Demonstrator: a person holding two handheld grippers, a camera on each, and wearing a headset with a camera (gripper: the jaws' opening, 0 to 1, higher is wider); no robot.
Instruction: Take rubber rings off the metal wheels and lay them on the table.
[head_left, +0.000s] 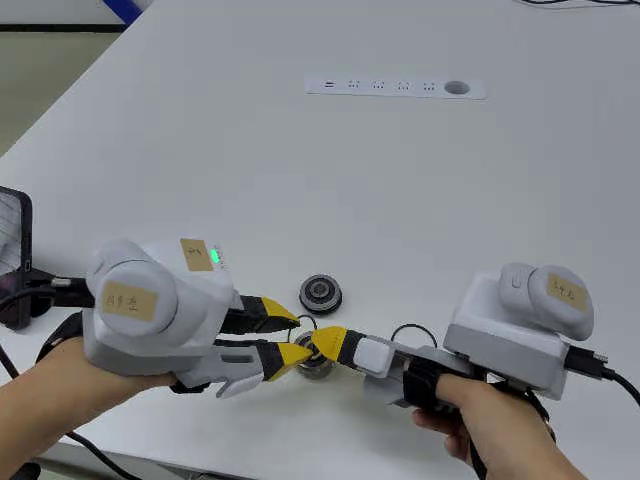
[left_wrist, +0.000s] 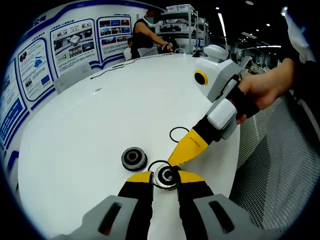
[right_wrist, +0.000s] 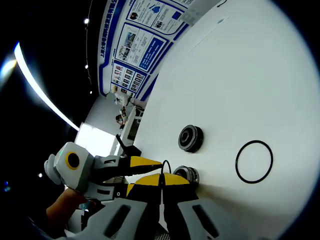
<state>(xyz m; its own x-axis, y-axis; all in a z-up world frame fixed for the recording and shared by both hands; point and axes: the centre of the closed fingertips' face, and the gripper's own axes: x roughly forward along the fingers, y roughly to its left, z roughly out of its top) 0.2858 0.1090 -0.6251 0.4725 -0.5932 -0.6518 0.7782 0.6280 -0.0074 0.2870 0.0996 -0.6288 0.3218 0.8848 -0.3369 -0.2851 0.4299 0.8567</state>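
Two grippers, lower centre.
Left gripper (head_left: 297, 338) clamps silver metal wheel (left_wrist: 166, 177); right gripper (right_wrist: 161, 181) pinches its black rubber ring (right_wrist: 164, 165).

On the table (head_left: 400, 200), the near wheel (head_left: 316, 364) lies just before the far wheel (head_left: 320, 293), a ring (right_wrist: 236, 163) at their right, a socket strip (head_left: 395, 87) far behind.
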